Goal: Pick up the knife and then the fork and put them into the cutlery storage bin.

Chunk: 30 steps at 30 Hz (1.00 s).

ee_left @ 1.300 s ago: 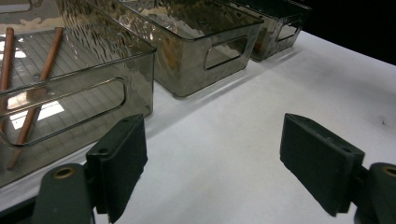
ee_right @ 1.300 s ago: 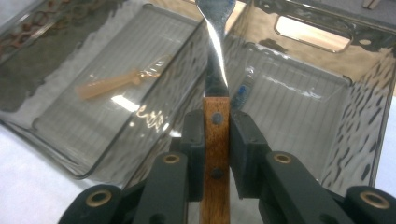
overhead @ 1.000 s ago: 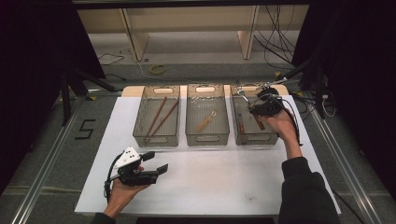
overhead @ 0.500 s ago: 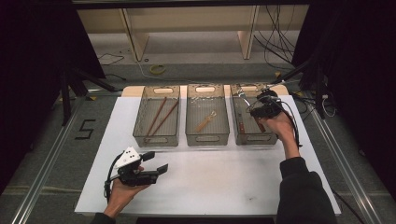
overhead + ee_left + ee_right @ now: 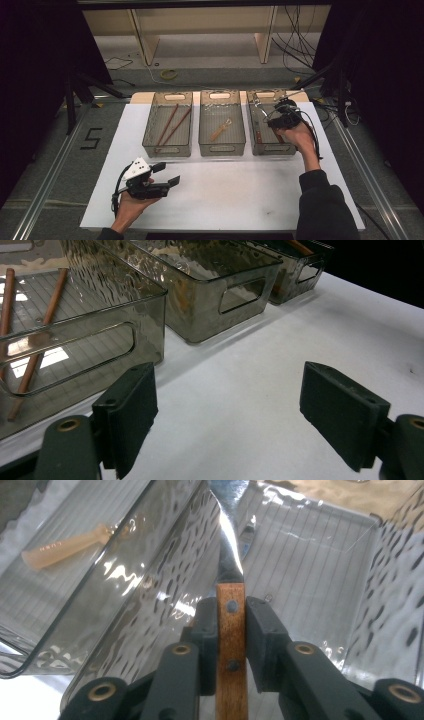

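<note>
- Left gripper (image 5: pixel 167 174): rests low over the white table (image 5: pixel 240 195) at the 7 o'clock part of the high view. Its jaws stand wide apart with bare table surface between them.
- Right gripper (image 5: pixel 231 645): sits over the right bin (image 5: pixel 252 130) at the 2 o'clock part of the high view. Its jaws have just been opening slightly, with the knife (image 5: pixel 231 630) between them.
- Knife position: the wooden handle stands upright between the two pads in the right gripper view. The left pad lies against the handle; a thin gap shows at the right pad. Whether the pads press cannot be told.
- Knife blade: extends from the jaws toward 12 o'clock, along the bin's rippled wall.
- Middle bin (image 5: pixel 221 145): holds a pale tool (image 5: pixel 220 130).
- Left bin (image 5: pixel 167 147): holds two brown sticks (image 5: pixel 170 125), at 10 o'clock from the left gripper.
</note>
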Each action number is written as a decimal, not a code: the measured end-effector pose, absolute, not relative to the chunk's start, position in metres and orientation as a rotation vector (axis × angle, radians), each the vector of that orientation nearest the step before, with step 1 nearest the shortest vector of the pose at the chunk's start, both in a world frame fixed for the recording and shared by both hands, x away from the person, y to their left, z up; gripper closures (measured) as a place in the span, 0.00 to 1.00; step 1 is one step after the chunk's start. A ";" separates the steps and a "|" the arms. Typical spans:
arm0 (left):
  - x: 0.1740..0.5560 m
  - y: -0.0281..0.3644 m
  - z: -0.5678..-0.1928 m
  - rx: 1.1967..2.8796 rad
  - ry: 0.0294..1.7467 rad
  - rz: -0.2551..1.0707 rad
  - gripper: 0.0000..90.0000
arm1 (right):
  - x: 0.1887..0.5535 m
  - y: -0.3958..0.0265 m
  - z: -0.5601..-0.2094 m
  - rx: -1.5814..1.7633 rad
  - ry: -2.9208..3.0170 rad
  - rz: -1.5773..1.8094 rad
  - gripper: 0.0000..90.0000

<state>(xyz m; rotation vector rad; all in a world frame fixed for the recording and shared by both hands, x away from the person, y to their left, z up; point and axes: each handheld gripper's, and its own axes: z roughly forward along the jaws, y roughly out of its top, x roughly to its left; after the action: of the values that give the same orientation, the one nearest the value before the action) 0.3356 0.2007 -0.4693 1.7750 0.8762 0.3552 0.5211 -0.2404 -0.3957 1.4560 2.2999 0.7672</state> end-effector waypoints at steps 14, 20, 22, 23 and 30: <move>0.336 0.201 -0.469 1.776 0.877 0.355 0.25 | 0.509 -0.237 -0.385 1.398 2.329 0.865 0.60; 0.336 0.201 -0.470 1.775 0.878 0.356 0.25 | 0.494 -0.235 -0.379 1.336 2.321 0.949 0.55; 0.336 0.201 -0.470 1.774 0.879 0.355 0.25 | 0.487 -0.234 -0.377 1.310 2.309 0.986 0.52; 0.336 0.201 -0.470 1.775 0.879 0.355 0.25 | 0.483 -0.233 -0.376 1.298 2.306 1.006 0.50; 0.336 0.201 -0.470 1.774 0.882 0.348 0.25 | 0.458 -0.229 -0.378 1.252 2.286 1.086 0.45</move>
<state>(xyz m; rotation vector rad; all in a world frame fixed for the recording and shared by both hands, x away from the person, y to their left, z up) 0.3357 0.2008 -0.4698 1.7742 0.8818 0.3476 0.4577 -0.2286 -0.3778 1.2524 2.2857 1.0859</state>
